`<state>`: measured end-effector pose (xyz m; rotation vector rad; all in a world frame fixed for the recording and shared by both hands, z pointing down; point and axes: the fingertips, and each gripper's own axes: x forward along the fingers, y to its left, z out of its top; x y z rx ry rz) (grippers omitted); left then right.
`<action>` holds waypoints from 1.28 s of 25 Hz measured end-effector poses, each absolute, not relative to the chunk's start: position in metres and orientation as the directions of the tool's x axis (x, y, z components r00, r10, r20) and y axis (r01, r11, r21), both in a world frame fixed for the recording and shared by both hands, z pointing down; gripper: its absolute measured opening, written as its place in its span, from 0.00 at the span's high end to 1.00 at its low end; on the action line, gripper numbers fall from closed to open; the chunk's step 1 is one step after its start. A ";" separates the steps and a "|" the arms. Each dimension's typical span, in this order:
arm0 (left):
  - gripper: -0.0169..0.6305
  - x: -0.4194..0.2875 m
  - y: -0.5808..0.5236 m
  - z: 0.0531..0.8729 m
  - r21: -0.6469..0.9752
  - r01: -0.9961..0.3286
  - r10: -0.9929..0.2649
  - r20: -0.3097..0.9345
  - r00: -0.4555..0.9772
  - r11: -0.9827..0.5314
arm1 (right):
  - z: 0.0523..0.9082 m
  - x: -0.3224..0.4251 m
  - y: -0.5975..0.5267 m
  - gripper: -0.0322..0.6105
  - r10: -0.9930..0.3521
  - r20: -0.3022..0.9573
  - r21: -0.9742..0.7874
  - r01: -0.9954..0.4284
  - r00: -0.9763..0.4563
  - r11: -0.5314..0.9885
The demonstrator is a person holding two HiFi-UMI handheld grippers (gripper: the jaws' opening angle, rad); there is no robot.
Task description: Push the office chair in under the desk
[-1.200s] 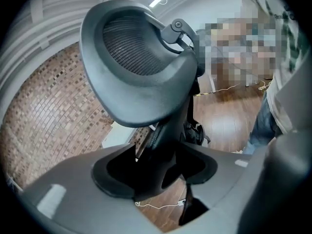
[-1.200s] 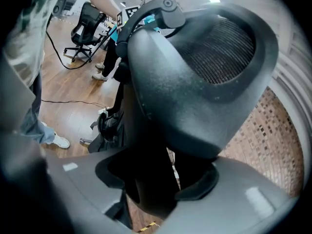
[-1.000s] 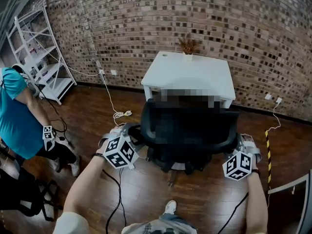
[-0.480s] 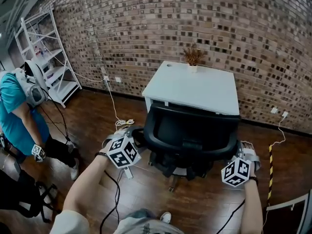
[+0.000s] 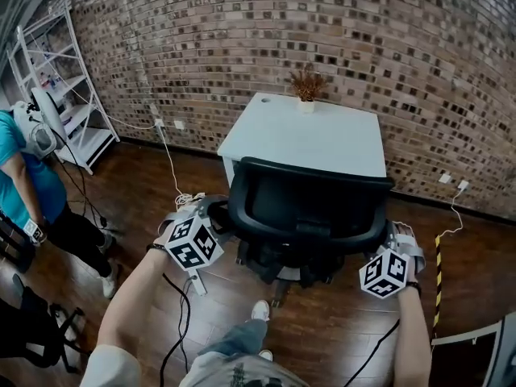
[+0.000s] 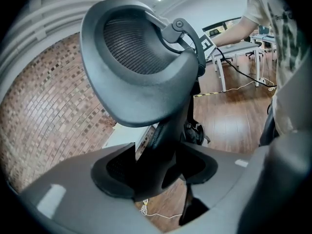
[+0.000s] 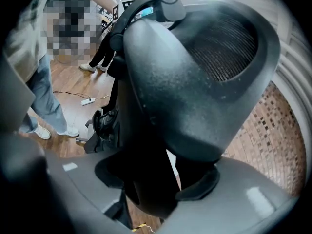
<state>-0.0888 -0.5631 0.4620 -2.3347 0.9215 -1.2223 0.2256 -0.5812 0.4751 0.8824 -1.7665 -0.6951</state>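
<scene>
Where the left gripper (image 6: 156,172) bites: its jaws are closed narrow on the dark support under the left armrest pad of the office chair (image 5: 306,212), a firm part to shove on.
Right gripper (image 7: 156,184): clamped likewise on the right-side support, so the push is even and the seat does not swivel.
Office chair: the backrest faces the person, its top meeting the near edge of the desk (image 5: 322,135); the wheeled base shows on the floor short of that edge.
Progress: judged partly in, with more forward push needed.
Risk: the armrests may catch the desk's near edge.
Plant (image 5: 306,81): at the far edge, well apart from the office chair.
Bystander (image 5: 28,180): off to the left, well apart from the desk.
</scene>
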 end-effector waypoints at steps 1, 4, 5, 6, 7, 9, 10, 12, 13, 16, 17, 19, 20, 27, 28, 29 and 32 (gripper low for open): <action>0.53 -0.089 -0.569 0.462 -0.567 -0.384 -0.685 0.597 0.417 -0.728 | 0.476 0.225 -0.586 0.56 -0.819 0.524 0.783 -0.247 -0.233 0.571; 0.53 -0.089 -0.586 0.466 -0.569 -0.386 -0.687 0.589 0.425 -0.726 | 0.481 0.225 -0.600 0.57 -0.815 0.533 0.778 -0.248 -0.229 0.578; 0.53 -0.088 -0.592 0.466 -0.570 -0.387 -0.689 0.585 0.427 -0.724 | 0.480 0.226 -0.605 0.57 -0.818 0.529 0.781 -0.248 -0.225 0.573; 0.53 -0.088 -0.599 0.465 -0.572 -0.388 -0.691 0.583 0.428 -0.723 | 0.478 0.227 -0.612 0.57 -0.822 0.524 0.785 -0.248 -0.222 0.567; 0.53 -0.089 -0.607 0.464 -0.574 -0.387 -0.692 0.582 0.427 -0.722 | 0.476 0.227 -0.619 0.57 -0.825 0.520 0.788 -0.248 -0.221 0.563; 0.53 -0.092 -0.622 0.461 -0.573 -0.386 -0.690 0.585 0.426 -0.723 | 0.474 0.223 -0.633 0.57 -0.828 0.516 0.790 -0.250 -0.222 0.559; 0.53 -0.094 -0.630 0.461 -0.572 -0.386 -0.690 0.585 0.426 -0.724 | 0.474 0.221 -0.640 0.57 -0.828 0.515 0.791 -0.250 -0.222 0.559; 0.52 -0.096 -0.646 0.461 -0.570 -0.385 -0.688 0.585 0.430 -0.726 | 0.473 0.220 -0.653 0.57 -0.829 0.515 0.792 -0.251 -0.218 0.557; 0.52 -0.095 -0.653 0.461 -0.568 -0.383 -0.685 0.587 0.432 -0.728 | 0.473 0.220 -0.659 0.57 -0.830 0.515 0.792 -0.252 -0.214 0.556; 0.53 -0.095 -0.673 0.461 -0.564 -0.377 -0.678 0.596 0.431 -0.735 | 0.473 0.221 -0.676 0.57 -0.829 0.520 0.789 -0.256 -0.206 0.558; 0.52 -0.094 -0.680 0.460 -0.563 -0.376 -0.677 0.597 0.431 -0.736 | 0.473 0.222 -0.682 0.57 -0.829 0.522 0.788 -0.257 -0.204 0.559; 0.52 -0.090 -0.693 0.460 -0.562 -0.376 -0.676 0.597 0.432 -0.737 | 0.473 0.225 -0.694 0.57 -0.828 0.523 0.788 -0.257 -0.200 0.560; 0.52 -0.089 -0.699 0.461 -0.563 -0.374 -0.675 0.596 0.434 -0.737 | 0.474 0.227 -0.700 0.57 -0.828 0.524 0.787 -0.259 -0.198 0.560; 0.52 -0.088 -0.741 0.462 -0.564 -0.360 -0.668 0.594 0.448 -0.743 | 0.478 0.228 -0.736 0.57 -0.820 0.546 0.774 -0.272 -0.173 0.572; 0.52 -0.088 -0.746 0.462 -0.564 -0.361 -0.668 0.592 0.450 -0.743 | 0.478 0.228 -0.740 0.57 -0.820 0.546 0.774 -0.272 -0.170 0.572; 0.52 -0.089 -0.751 0.462 -0.566 -0.360 -0.669 0.589 0.452 -0.742 | 0.477 0.227 -0.745 0.57 -0.820 0.547 0.773 -0.273 -0.168 0.572; 0.52 -0.091 -0.765 0.460 -0.570 -0.357 -0.671 0.584 0.457 -0.740 | 0.477 0.224 -0.758 0.57 -0.818 0.552 0.770 -0.277 -0.162 0.574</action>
